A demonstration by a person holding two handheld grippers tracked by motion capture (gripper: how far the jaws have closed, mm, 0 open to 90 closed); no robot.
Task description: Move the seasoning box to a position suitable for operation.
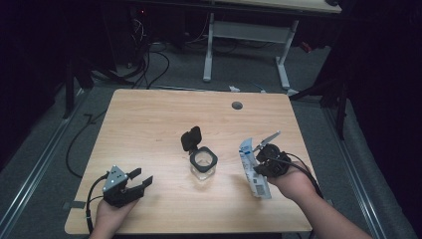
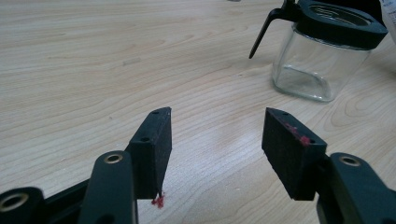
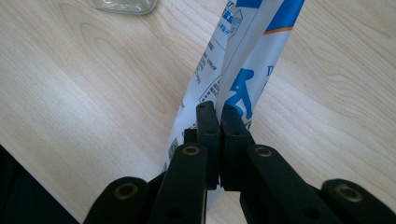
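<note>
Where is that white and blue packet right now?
In the high view the white and blue packet sits at the table's right side, pinched in the right tongs, just right of the open glass jar.

High view overhead facing forward, gripper views close, low, sharing glass jar

Table is pale wood with a wavy grain. Jar is clear glass with a black rim and black flip lid. Pouch is white with blue blocks, a thin orange stripe and tiny dark print (too small to read). Both grippers are black, left gripper has red smudges on its pads.
</note>
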